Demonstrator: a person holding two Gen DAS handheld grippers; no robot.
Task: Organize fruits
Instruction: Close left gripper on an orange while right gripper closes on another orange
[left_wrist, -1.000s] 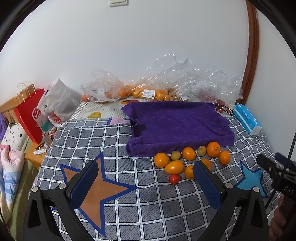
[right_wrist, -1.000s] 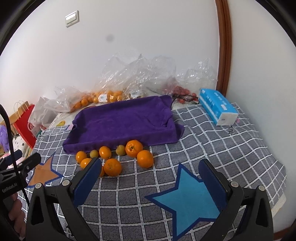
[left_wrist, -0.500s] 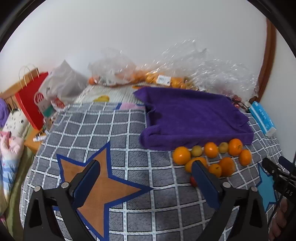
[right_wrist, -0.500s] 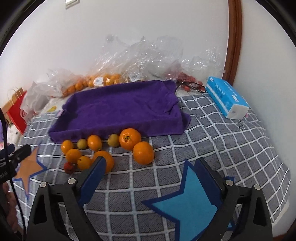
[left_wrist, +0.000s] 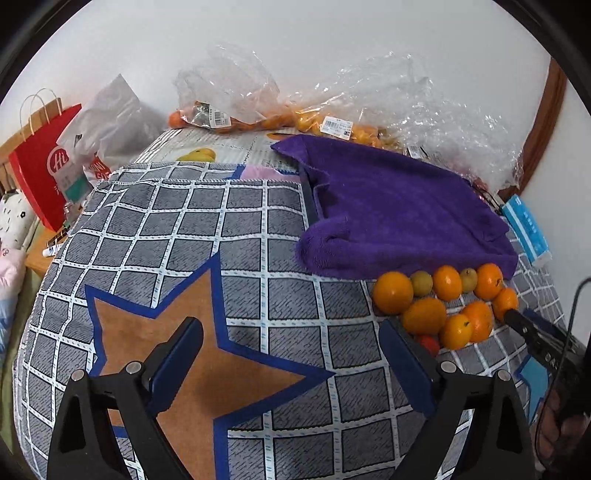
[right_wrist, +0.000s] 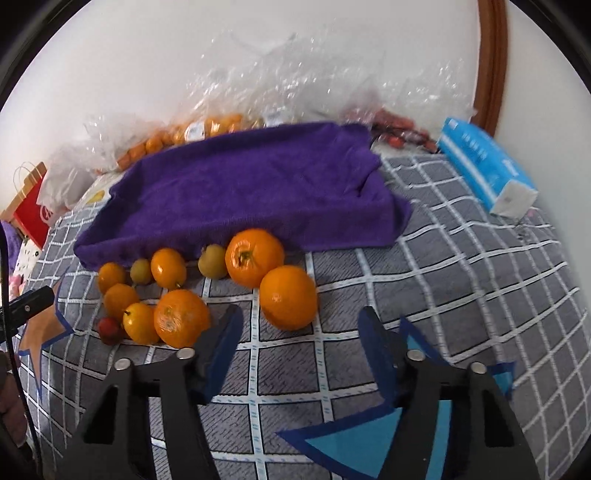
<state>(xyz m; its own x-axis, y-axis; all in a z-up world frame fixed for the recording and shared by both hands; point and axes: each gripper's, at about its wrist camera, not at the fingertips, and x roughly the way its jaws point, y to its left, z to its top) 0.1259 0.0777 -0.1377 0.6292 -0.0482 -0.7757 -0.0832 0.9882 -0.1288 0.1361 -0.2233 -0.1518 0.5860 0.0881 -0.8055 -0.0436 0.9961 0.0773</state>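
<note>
Several oranges, two small green fruits and a small red fruit (right_wrist: 109, 328) lie in a cluster along the near edge of a purple towel (right_wrist: 251, 188) on a grey checked cloth. The nearest orange (right_wrist: 289, 297) lies just beyond my right gripper (right_wrist: 301, 332), whose jaws are closing with nothing between them. In the left wrist view the same cluster (left_wrist: 443, 302) lies to the right, the towel (left_wrist: 399, 210) behind it. My left gripper (left_wrist: 291, 347) hangs open and empty over an orange star (left_wrist: 192, 354) printed on the cloth.
Clear plastic bags (left_wrist: 332, 107) with more oranges line the wall behind the towel. A blue tissue pack (right_wrist: 484, 166) lies at the right, and a red paper bag (left_wrist: 40, 173) stands off the left edge. The other gripper and a hand (left_wrist: 554, 413) show at the right.
Both grippers have sunk closer to the cloth and the fruit. The right gripper's jaws have narrowed markedly; the left gripper's stay wide.
</note>
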